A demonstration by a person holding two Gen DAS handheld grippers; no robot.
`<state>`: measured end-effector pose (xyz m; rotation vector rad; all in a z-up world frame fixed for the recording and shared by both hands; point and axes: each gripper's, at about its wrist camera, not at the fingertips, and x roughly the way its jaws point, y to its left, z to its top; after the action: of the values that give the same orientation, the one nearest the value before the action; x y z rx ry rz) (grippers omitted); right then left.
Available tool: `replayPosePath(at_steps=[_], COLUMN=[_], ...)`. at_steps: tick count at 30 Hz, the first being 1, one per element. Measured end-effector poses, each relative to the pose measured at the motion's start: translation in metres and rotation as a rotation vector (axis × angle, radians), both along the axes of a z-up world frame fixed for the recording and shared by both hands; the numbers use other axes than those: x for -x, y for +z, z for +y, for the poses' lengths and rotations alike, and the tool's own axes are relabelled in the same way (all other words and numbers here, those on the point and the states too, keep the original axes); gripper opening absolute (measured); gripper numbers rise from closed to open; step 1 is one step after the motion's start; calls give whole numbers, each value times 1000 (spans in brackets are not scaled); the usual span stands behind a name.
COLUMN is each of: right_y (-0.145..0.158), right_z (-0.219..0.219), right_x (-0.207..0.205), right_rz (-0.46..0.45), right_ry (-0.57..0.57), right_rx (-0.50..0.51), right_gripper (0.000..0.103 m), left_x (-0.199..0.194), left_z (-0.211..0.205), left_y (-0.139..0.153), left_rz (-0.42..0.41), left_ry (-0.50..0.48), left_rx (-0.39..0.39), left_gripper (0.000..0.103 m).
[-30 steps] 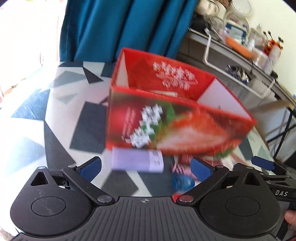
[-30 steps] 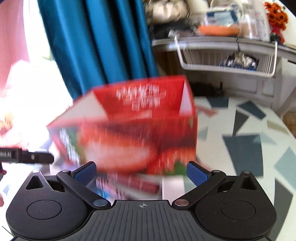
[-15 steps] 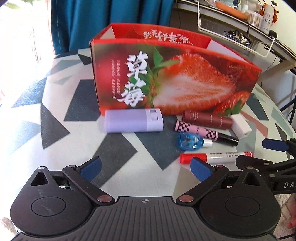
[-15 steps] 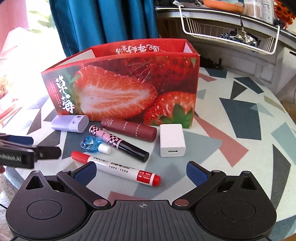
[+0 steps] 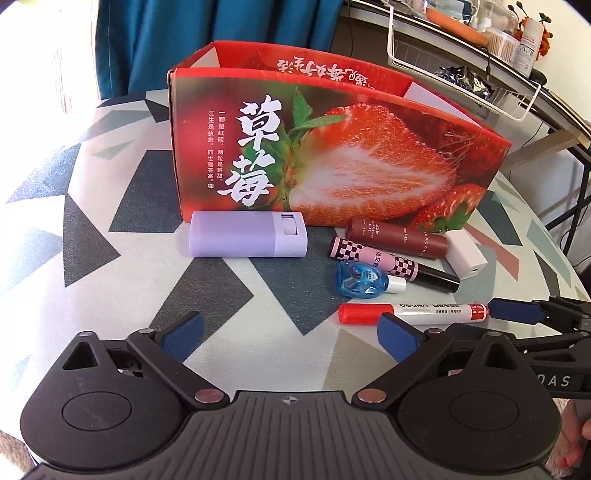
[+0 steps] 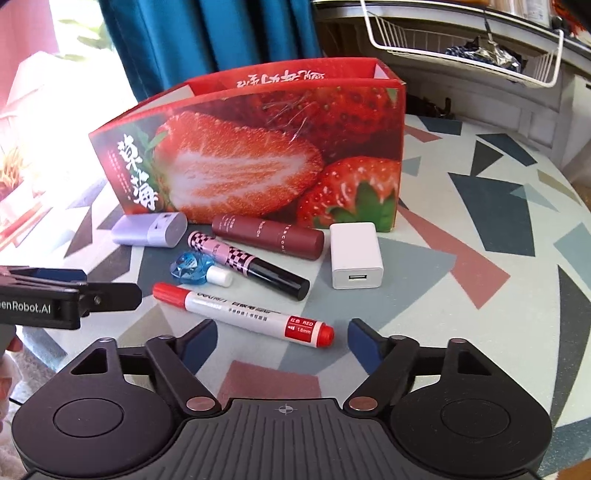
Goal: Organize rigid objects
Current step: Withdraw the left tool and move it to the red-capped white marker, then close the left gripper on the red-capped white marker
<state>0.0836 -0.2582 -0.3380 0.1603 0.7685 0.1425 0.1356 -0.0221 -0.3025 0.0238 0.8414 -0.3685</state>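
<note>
An open-topped strawberry box [image 5: 332, 155] [image 6: 258, 158] stands on the table. Along its front lie a purple case [image 5: 247, 234] [image 6: 147, 230], a maroon tube [image 5: 397, 236] [image 6: 267, 236], a checkered tube [image 5: 391, 262] [image 6: 243, 262], a blue correction tape [image 5: 360, 278] [image 6: 192, 269], a red marker [image 5: 417, 312] [image 6: 243, 312] and a white charger [image 5: 465, 254] [image 6: 354, 256]. My left gripper [image 5: 290, 338] is closing slightly over bare cloth, just short of the marker's cap. My right gripper [image 6: 281, 344] is closing; the marker's other end lies between its tips, untouched.
The patterned tablecloth [image 6: 480, 229] has free room to the right of the box and at the left front. A blue curtain [image 5: 221, 22] hangs behind. A white wire basket [image 6: 461, 44] hangs under a cluttered shelf at the back right. The round table edge curves close on both sides.
Both grippers sank toward the table and the blurred views steadied, so the row of items shows in front of the box. The right jaws have narrowed; the left ones only slightly.
</note>
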Motion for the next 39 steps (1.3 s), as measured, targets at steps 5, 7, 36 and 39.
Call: replayPosePath(at_steps=[5, 7, 36, 39], right_y=[1, -1, -4, -4], right_z=[0, 0, 10, 10], right_x=[2, 2, -9, -9], right_rz=[17, 26, -34, -34], right_ry=[-25, -21, 52, 53], right_rx=[30, 34, 62, 64], right_gripper=[69, 66, 34, 34], left_x=[0, 0, -19, -21], left_z=[0, 0, 1, -3], left_y=[-1, -1, -9, -10], left_rz=[-1, -2, 20, 31], left_ry=[-7, -9, -34, -55], left_rx=[4, 9, 168, 194], left_gripper=[96, 95, 55, 54])
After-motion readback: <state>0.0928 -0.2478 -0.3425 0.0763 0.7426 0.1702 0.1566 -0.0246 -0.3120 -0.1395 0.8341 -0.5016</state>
